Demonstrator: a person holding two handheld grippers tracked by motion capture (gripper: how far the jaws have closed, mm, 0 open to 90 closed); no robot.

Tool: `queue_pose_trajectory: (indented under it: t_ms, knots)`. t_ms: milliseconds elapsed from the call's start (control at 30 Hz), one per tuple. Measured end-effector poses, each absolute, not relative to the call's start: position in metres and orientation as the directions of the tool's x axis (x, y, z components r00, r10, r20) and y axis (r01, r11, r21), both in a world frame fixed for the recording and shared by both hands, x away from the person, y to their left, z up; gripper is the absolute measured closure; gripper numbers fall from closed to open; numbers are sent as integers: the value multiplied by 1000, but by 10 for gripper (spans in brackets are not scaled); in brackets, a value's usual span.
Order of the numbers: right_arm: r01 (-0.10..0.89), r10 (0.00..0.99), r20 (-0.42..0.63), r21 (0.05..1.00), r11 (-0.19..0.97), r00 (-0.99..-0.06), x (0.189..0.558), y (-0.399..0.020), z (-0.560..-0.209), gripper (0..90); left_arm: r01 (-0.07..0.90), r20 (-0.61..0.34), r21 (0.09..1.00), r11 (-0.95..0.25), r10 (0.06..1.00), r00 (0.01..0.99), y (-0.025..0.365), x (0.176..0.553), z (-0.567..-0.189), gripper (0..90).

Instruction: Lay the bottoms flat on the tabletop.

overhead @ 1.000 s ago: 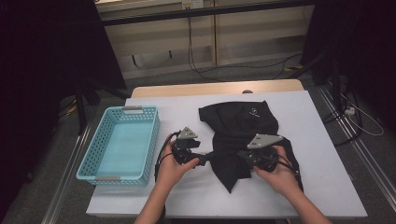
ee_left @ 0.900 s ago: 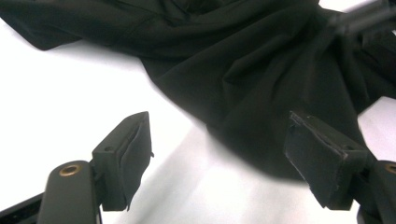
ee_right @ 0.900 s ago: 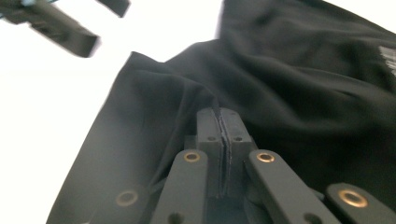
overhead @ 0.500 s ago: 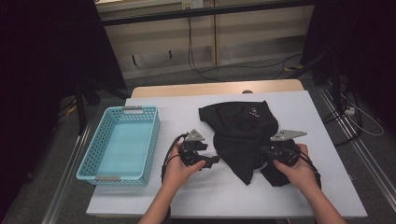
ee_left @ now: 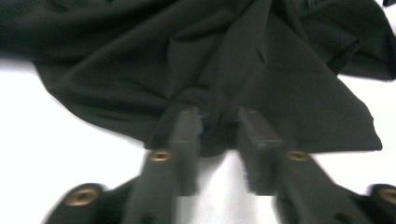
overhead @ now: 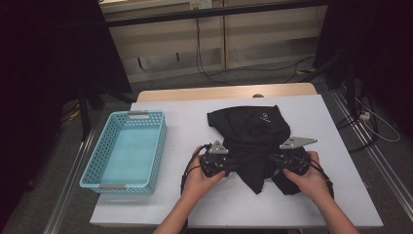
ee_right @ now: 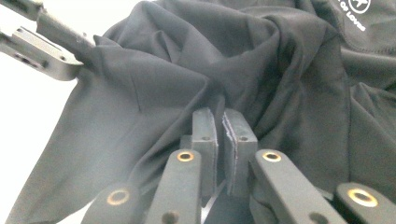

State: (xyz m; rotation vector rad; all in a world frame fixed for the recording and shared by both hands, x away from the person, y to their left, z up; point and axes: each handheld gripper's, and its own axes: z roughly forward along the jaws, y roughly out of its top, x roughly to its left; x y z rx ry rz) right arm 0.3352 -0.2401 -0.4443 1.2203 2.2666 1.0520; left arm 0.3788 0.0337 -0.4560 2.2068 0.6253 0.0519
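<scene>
Black garment (overhead: 255,139) bunched at centre frame on white surface (overhead: 341,195); left claw (ee_left: 219,128) just narrowed onto its edge, right claw (ee_right: 222,135) clamped on a fold.

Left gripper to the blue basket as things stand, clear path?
Probably yes: bare table separates the left gripper from the basket, but its jaws, just closing, pinch the black garment, which would drag along.

left gripper (overhead: 229,163): jaws just closing, level, pointing right | right gripper (overhead: 272,160): jaws pinched together, pointing left
</scene>
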Motion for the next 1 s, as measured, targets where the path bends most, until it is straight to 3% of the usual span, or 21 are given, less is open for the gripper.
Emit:
queue_pose_trajectory:
  t_ms: [133, 267, 400, 533, 667, 867, 1000]
  knots:
    - [550, 820, 41, 760, 345, -571, 334, -239, -443, 827, 448, -192, 708, -545, 462, 866, 34, 379, -455, 885]
    - [540, 819, 42, 771, 338, -572, 333, -237, -441, 761, 473, -220, 706, -527, 472, 854, 39, 381, -448, 897]
    - [519, 822, 59, 801, 300, -566, 331, -234, -433, 629, 492, -232, 716, -495, 495, 837, 55, 386, -437, 899]
    - [463, 798, 49, 835, 297, -601, 325, -221, -422, 596, 512, -241, 728, -456, 529, 814, 79, 393, -426, 898]
    - [444, 761, 48, 835, 325, -647, 320, -204, -419, 614, 530, -243, 734, -424, 565, 789, 100, 397, -418, 898]
    - [436, 705, 32, 805, 402, -709, 317, -183, -430, 751, 539, -234, 727, -425, 584, 777, 108, 400, -419, 897]
    - [441, 696, -8, 769, 464, -718, 319, -175, -439, 759, 540, -222, 725, -427, 598, 770, 109, 402, -424, 895]
